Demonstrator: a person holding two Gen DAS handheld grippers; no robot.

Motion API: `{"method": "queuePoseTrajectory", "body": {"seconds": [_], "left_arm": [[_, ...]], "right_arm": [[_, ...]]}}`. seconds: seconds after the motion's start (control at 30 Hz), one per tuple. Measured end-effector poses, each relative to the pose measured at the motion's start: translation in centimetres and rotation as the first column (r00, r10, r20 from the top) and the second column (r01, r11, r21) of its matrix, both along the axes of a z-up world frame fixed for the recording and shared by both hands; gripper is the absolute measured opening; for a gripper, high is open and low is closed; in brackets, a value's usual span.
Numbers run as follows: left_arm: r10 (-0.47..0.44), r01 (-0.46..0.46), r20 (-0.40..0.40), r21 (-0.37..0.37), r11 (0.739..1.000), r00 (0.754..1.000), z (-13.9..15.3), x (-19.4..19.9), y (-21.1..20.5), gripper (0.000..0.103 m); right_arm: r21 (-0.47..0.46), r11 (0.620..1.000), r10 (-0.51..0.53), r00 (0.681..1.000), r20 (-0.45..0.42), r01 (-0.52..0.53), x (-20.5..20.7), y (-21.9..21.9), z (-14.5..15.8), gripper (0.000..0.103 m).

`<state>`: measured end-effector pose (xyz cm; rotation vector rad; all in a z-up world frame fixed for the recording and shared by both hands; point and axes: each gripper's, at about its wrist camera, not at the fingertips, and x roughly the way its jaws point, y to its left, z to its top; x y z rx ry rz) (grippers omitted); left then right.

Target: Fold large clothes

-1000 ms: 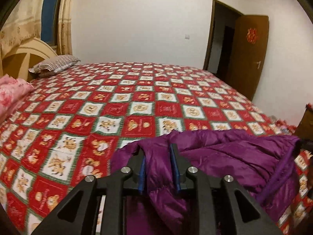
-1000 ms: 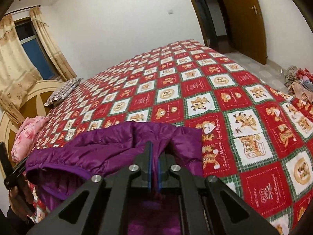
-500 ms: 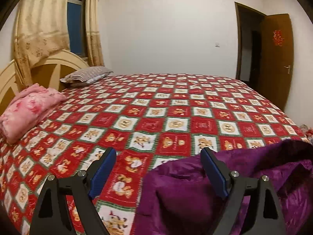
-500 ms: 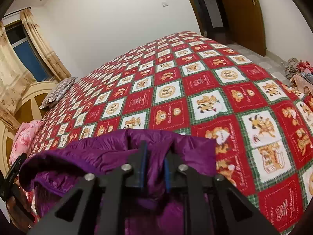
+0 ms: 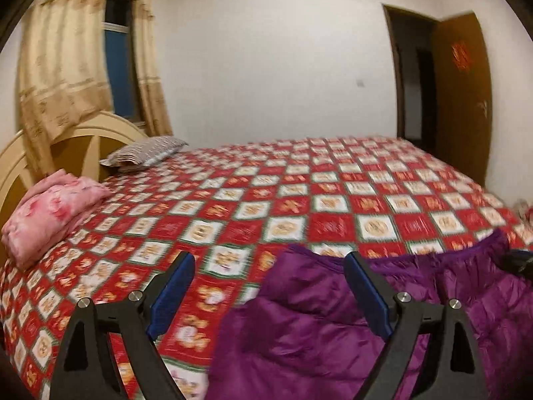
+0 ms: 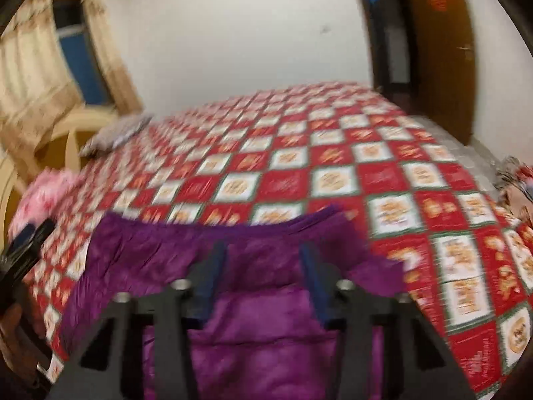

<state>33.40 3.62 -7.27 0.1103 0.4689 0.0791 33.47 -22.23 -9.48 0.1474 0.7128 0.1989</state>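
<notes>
Now the purple jacket [image 5: 333, 340] lies flat on the bed [image 5: 299, 200], free of both grippers: left gripper [image 5: 269, 276] spreading wide over its left edge, right gripper [image 6: 263, 266] opening above its middle, pads not touching it

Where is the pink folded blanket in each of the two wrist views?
Left wrist view: the pink folded blanket lies at the left edge, on the bed by the headboard.
Right wrist view: it is at the left edge too, blurred, above the other claw.
Shared landmark: the striped pillow beyond it.
</notes>
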Motion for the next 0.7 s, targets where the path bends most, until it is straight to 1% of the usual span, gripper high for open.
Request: {"method": "queuePoseTrajectory", "body": {"seconds": [0.03,0.07,0.1,0.13,0.2,0.27,0.33,0.43,0.5,0.57,0.7], "left_arm": [[-0.021,0.021,-0.014,0.005,1.0,1.0,-0.6,0.6,-0.6,0.091],[-0.019,0.02,-0.025,0.029,0.999,1.0,-1.5,1.5,-1.2,0.091],[-0.01,0.011,-0.031,0.045,0.999,0.999,-2.1,2.0,-1.6,0.091],[-0.001,0.005,-0.051,0.063,0.998,0.999,-3.1,3.3,-1.7,0.091],[0.026,-0.019,-0.095,0.067,0.998,0.995,-4.5,4.8,-1.6,0.091],[0.059,-0.056,-0.171,0.022,0.998,0.984,-6.4,6.7,-0.5,0.091],[0.084,-0.091,-0.227,-0.021,0.996,0.97,-7.8,7.6,0.4,0.091],[0.083,-0.104,-0.278,-0.062,0.993,0.957,-9.4,8.1,1.0,0.091],[0.083,-0.107,-0.282,-0.069,0.992,0.956,-9.7,8.1,1.0,0.091],[0.089,-0.117,-0.293,-0.078,0.99,0.952,-10.2,8.2,1.1,0.094],[0.084,-0.121,-0.327,-0.097,0.988,0.941,-10.9,8.8,1.3,0.097]], "right_arm": [[-0.011,1.0,0.021,1.0,-0.019,-0.022,0.7,1.3,-0.9,0.038],[-0.019,0.999,0.029,0.999,-0.035,-0.03,1.2,2.0,-1.7,0.038],[-0.031,0.999,0.032,0.998,-0.049,-0.034,1.9,2.6,-2.5,0.038],[-0.05,0.998,0.029,0.998,-0.061,-0.032,2.6,3.2,-3.5,0.038],[-0.077,0.997,0.017,0.997,-0.074,-0.023,3.5,3.6,-4.9,0.038],[-0.083,0.997,-0.012,0.996,-0.093,0.005,4.4,3.3,-6.1,0.038],[-0.07,0.997,-0.039,0.993,-0.108,0.031,5.0,2.5,-7.2,0.038],[-0.047,0.998,-0.051,0.991,-0.12,0.046,5.2,1.8,-8.2,0.035],[-0.052,0.998,-0.045,0.993,-0.112,0.039,5.3,2.1,-8.4,0.035],[-0.056,0.998,-0.039,0.993,-0.112,0.033,5.4,2.3,-8.6,0.035],[-0.032,0.999,-0.035,0.993,-0.116,0.032,5.6,1.9,-9.1,0.035]]}}
